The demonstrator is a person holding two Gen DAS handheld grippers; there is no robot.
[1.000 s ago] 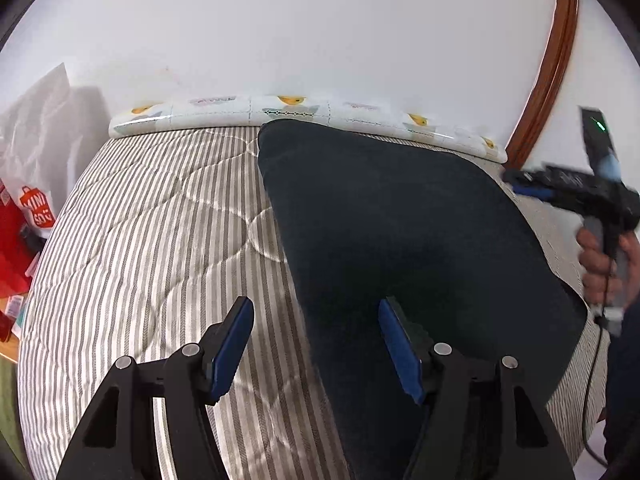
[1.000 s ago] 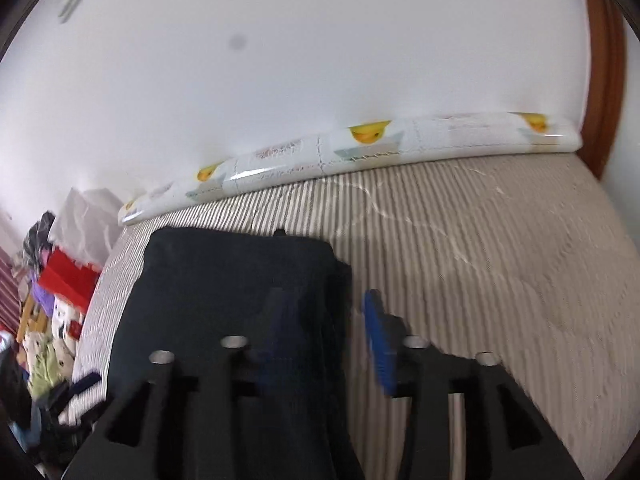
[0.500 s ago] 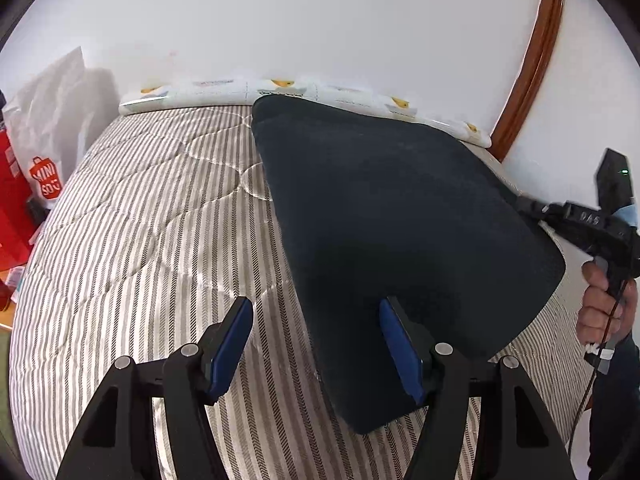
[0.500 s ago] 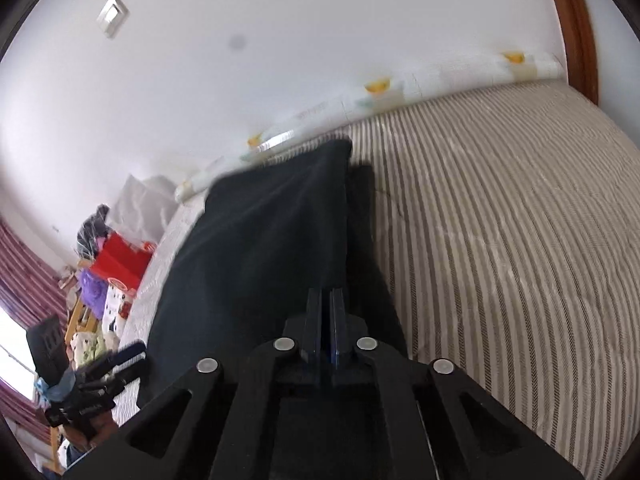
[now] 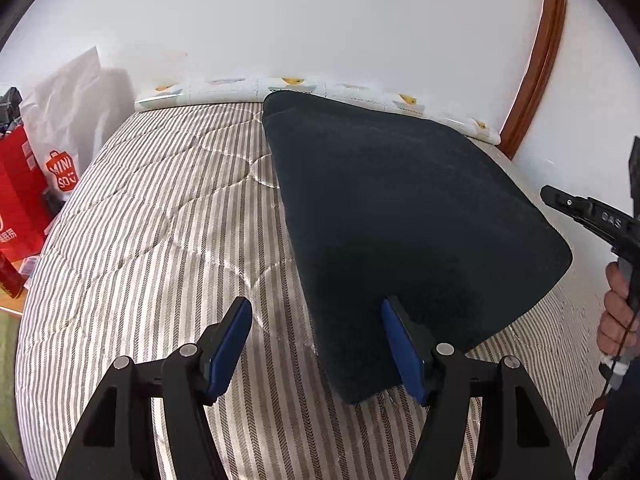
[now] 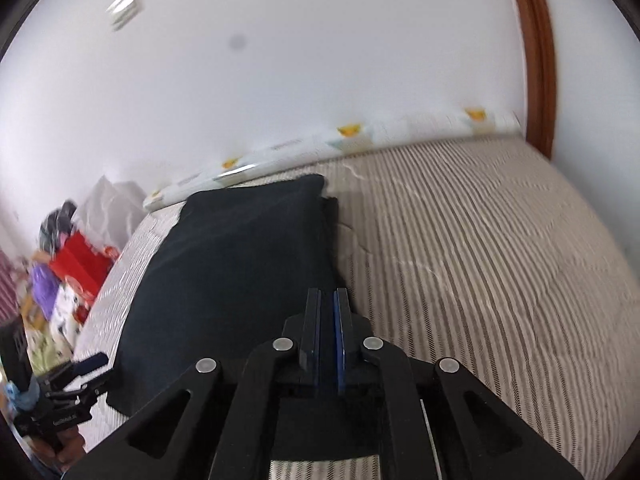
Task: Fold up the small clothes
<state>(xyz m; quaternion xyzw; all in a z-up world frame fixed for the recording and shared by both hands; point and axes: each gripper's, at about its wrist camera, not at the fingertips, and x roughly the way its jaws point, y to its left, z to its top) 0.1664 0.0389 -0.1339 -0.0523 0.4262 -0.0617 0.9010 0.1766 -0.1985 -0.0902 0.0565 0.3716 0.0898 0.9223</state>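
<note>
- White and red shopping bags [image 5: 60, 152] stand beside the striped quilted mattress [image 5: 160, 220].
- Dark navy folded cloth [image 5: 400, 220] lies flat under the wide-open left gripper [image 5: 316, 344].
- Right gripper [image 6: 329, 308] is closed, empty, above the cloth's edge.

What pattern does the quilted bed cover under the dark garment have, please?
The quilted bed cover has thin brown-and-cream stripes, clearest in the left wrist view.

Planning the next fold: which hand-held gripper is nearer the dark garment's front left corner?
Left hand-held gripper hovers open at the dark garment corner; the right hand-held gripper is across it.
</note>
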